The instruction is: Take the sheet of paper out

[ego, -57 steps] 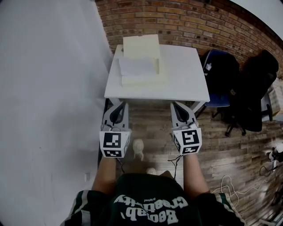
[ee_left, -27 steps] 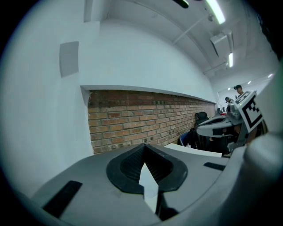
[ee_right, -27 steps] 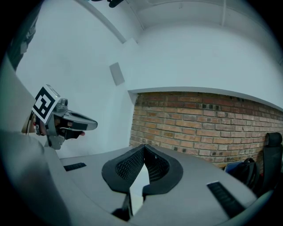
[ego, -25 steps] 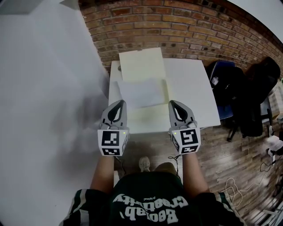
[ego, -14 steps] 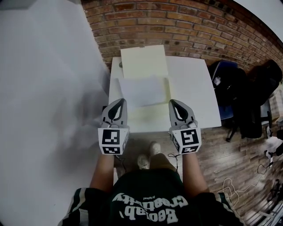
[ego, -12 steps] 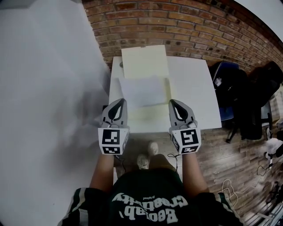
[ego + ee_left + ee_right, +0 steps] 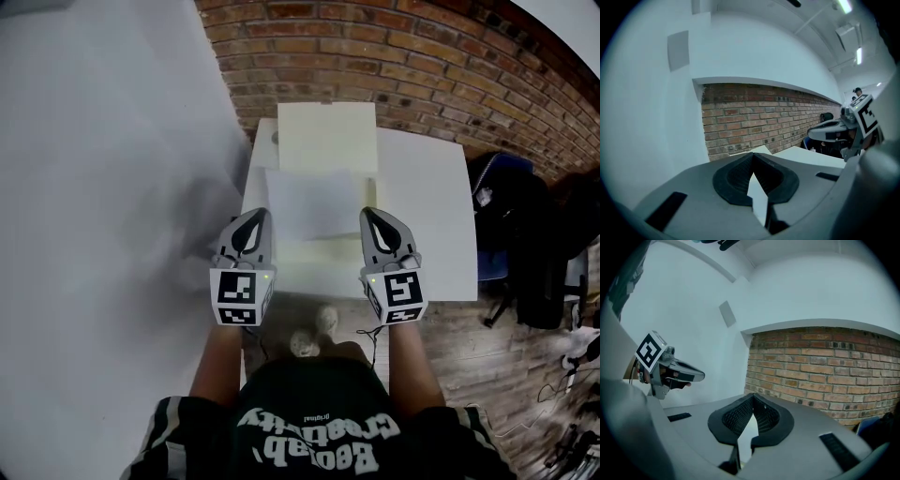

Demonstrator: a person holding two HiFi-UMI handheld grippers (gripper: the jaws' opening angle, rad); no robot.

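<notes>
Sheet of paper [image 7: 314, 204] lies flat on the lower half of an open cream case [image 7: 323, 251], roughly mid-tabletop [image 7: 422, 216], toward the left side. Its long axis runs left-right in the head view, parallel w/ the brick wall [image 7: 394, 56] and the tabletop's near edge; short sides point toward the wall and toward the person. Edges look square to the case, no visible tilt. Case lid [image 7: 328, 136] is folded back toward the wall, just behind the sheet.

Both forearms reach straight fwd, side by side and approx parallel, marker cubes facing up at the head cam. Left tool [image 7: 255, 214] sits by the sheet's near-left corner, right tool [image 7: 368, 213] by its near-right corner, so the sheet lies between the two tips. Can't tell if either tip touches paper or case. Both point at the wall, close to level, only slightly nose-down per the gripper views.

Left tool: jaws closed tip to tip, nothing between. Right tool: same, tips together, empty.

Dark office chairs [image 7: 534, 244] stand right of the tabletop on the wood floor [image 7: 487, 375]; white wall [image 7: 103, 187] on the left.
</notes>
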